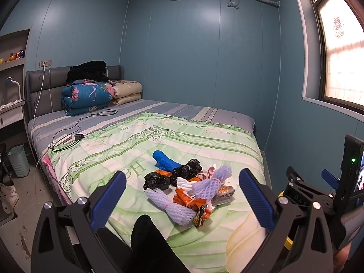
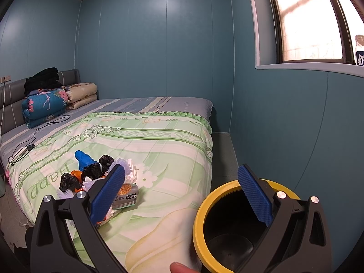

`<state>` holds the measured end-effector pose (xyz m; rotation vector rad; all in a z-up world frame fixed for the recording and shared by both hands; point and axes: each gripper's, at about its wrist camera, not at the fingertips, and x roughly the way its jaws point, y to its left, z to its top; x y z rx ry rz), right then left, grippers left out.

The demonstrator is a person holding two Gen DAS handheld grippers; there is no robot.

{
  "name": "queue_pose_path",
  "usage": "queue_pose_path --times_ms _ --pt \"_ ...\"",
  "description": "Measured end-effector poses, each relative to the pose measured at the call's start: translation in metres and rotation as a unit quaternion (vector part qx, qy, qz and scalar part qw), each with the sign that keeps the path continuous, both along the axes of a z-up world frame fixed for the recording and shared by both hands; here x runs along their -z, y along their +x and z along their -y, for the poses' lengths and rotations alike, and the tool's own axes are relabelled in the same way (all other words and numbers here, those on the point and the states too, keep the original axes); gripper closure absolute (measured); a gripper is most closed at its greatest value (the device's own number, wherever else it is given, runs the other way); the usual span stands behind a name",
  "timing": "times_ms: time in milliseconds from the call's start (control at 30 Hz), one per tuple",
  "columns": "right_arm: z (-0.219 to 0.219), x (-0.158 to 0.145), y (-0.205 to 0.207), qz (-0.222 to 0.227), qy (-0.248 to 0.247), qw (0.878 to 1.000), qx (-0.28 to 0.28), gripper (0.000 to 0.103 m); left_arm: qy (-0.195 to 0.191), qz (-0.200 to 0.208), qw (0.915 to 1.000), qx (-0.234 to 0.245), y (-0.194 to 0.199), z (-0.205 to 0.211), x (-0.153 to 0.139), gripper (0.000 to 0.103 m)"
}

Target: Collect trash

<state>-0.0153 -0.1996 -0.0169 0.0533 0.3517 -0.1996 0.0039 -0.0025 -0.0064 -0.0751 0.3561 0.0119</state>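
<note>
A pile of trash [image 1: 186, 188] lies on the green patterned quilt [image 1: 159, 141]: purple foam nets [image 1: 173, 207], black bags [image 1: 157, 180], a blue crumpled piece [image 1: 165, 160], orange wrappers [image 1: 190, 201] and a small grey box [image 1: 224, 196]. My left gripper [image 1: 182, 199] stands open, above and short of the pile. In the right wrist view the same pile [image 2: 91, 177] sits at lower left, partly behind one blue finger [image 2: 107, 195]. My right gripper [image 2: 182, 195] is open, empty. A black bin with a yellow rim [image 2: 202, 207] stands under its right finger.
Folded blankets [image 1: 88, 97] and pillows are stacked at the headboard. A black cable with a charger [image 1: 78, 136] lies across the bed. A pale bin [image 1: 19, 161] and shoes are on the floor at left. A bottle [image 2: 360, 50] stands on the windowsill.
</note>
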Motion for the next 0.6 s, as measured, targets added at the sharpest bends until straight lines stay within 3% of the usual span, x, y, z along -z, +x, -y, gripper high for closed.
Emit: queue_pose_path --times_ms 600 --pt "-0.0020 0.0007 0.0005 0.000 0.000 1.000 0.000 0.008 -0.001 0.000 1.0000 0.000 -0.0020 -0.0001 0.0041 0.007"
